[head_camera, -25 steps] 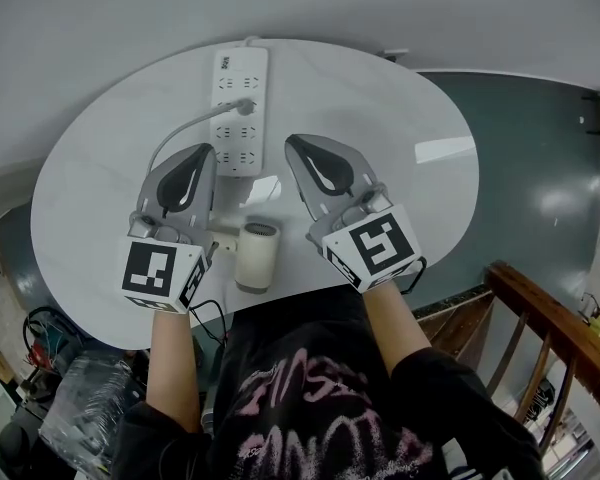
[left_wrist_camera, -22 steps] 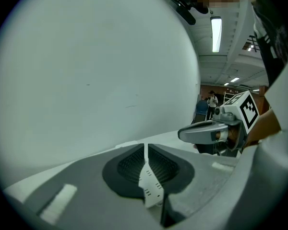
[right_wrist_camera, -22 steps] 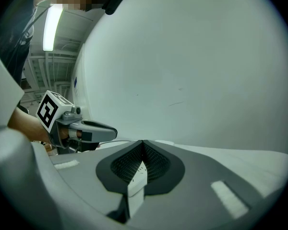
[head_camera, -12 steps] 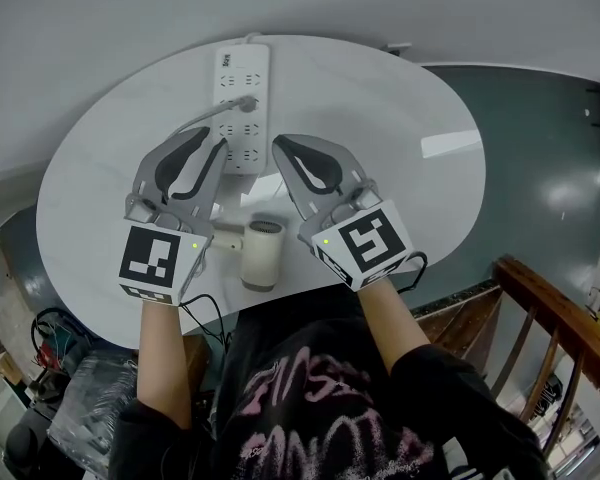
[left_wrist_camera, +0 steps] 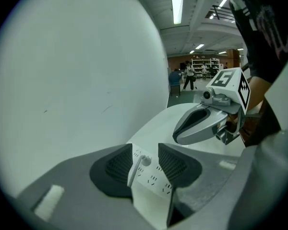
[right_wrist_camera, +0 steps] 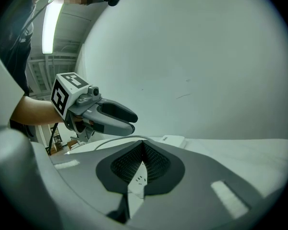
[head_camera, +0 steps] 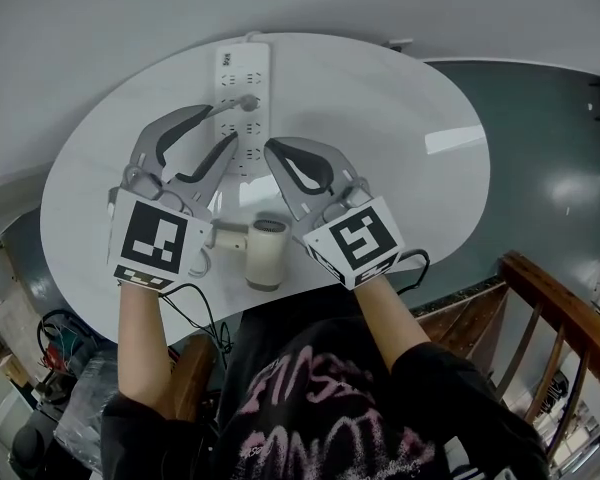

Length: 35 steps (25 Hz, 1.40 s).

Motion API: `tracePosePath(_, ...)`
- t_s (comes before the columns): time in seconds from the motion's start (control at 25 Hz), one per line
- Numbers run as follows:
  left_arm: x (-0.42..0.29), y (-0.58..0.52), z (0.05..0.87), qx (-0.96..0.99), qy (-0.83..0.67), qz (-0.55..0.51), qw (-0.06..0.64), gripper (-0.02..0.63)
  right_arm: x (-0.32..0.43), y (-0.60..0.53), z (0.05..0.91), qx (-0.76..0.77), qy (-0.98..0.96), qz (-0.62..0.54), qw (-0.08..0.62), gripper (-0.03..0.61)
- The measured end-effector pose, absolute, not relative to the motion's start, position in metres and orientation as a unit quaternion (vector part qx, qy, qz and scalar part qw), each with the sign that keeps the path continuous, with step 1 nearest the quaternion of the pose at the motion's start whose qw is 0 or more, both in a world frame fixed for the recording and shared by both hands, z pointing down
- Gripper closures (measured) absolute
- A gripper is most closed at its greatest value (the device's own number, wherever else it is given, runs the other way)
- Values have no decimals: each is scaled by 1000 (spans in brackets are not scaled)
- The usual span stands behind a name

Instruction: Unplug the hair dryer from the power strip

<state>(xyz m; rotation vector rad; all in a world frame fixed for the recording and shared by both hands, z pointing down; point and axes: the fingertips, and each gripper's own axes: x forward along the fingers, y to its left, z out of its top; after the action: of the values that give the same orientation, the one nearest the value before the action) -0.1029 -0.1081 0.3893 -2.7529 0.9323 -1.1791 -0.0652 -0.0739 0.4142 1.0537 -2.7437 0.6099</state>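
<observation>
The left gripper (head_camera: pixel 218 126) is held with its 2 jaws well apart and nothing clamped between them. In the left gripper view the white plug (left_wrist_camera: pixel 144 160) and the start of its cable (left_wrist_camera: pixel 133 170) can be seen right in the gap between the dark pads (left_wrist_camera: pixel 116 166), but no contact with either pad can be made out, so it's lined up rather than gripped. From the head view the plug (head_camera: pixel 247 101) is seated in the power strip (head_camera: pixel 242 73), which is laid flat at the far side of the white table (head_camera: pixel 400 118), with the open jaw tips just short of the plug. The right gripper (head_camera: pixel 271 149) is pinched closed: in its own view the 2 pads (right_wrist_camera: pixel 156 163) are seen meeting at the tips with nothing caught, only a sliver of the power strip showing through the narrow slot below them. Its tips are poised by the near right edge of the strip; whether they touch it can't be told. The hair dryer (head_camera: pixel 264 253) is lying on its side near the person's edge of the table, between the 2 grippers and well apart from the plug, gripped by neither.
</observation>
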Motion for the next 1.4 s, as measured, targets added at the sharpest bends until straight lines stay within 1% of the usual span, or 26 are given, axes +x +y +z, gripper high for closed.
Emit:
tracePosePath(0.2, -97, -110, 395, -879, 249, -406, 22, 448, -71, -73, 421, 345, -912, 209, 76, 572)
tracePosePath(0.4, -94, -113, 404, -863, 189, -464, 68, 442, -77, -73, 424, 340, -912, 215, 75, 572)
tracePosePath(0.64, -83, -119, 410, -857, 132, -490, 85, 439, -84, -69, 432, 333, -911, 227, 84, 571)
tracePosePath(1.04, -75, -130, 431, -841, 73, -528, 93, 439, -97, -72, 439, 325, -910, 244, 78, 572)
tracePosePath(1.4, -74, -128, 449, -833, 43, -546, 80, 439, -96, -78, 443, 331, -906, 251, 78, 572)
